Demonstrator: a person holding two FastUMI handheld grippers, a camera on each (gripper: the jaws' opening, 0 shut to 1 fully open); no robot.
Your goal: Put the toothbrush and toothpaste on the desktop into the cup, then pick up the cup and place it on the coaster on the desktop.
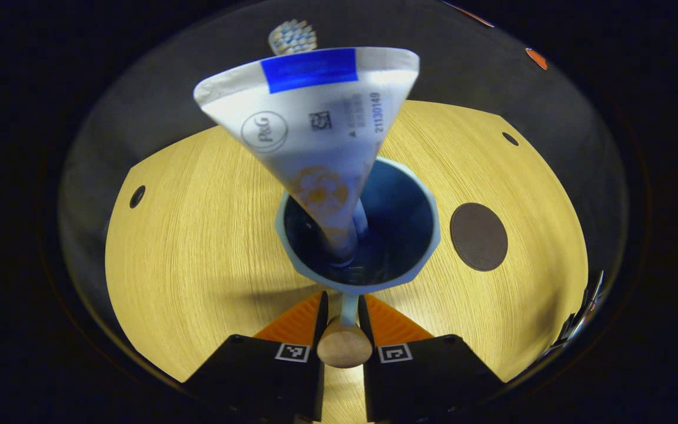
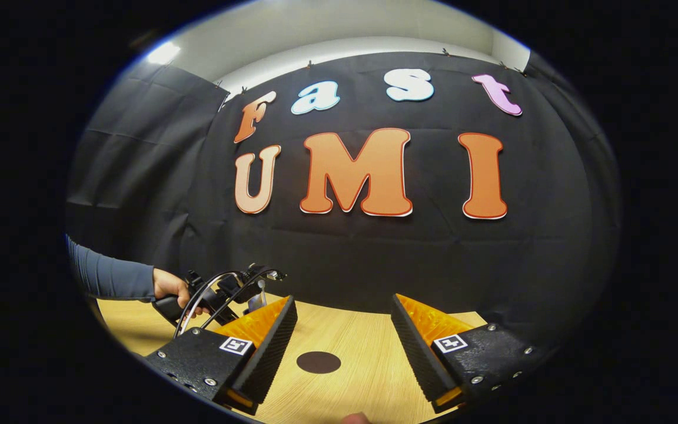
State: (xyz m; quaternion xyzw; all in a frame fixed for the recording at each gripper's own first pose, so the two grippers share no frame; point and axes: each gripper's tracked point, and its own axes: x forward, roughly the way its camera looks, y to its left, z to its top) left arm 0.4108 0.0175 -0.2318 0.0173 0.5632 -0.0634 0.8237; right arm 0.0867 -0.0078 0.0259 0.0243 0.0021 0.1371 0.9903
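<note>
Left gripper view: claw (image 1: 344, 318) clamps cup (image 1: 358, 232) handle, coaster (image 1: 478, 236) nearby.

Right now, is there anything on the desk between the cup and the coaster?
Nothing visible. In the left gripper view, bare desk lies between the cup and the coaster. The left gripper grips the cup's handle, with the toothpaste and toothbrush inside.

Quick count: one blue cup (image 1: 415, 235), with one toothpaste tube (image 1: 315, 135) and one toothbrush (image 1: 292, 36) sticking out of it. One dark round coaster (image 1: 478, 237) on the one wooden desktop (image 1: 198, 247). Two grippers total, left gripper (image 1: 343, 318) and right gripper (image 2: 344, 330).
</note>
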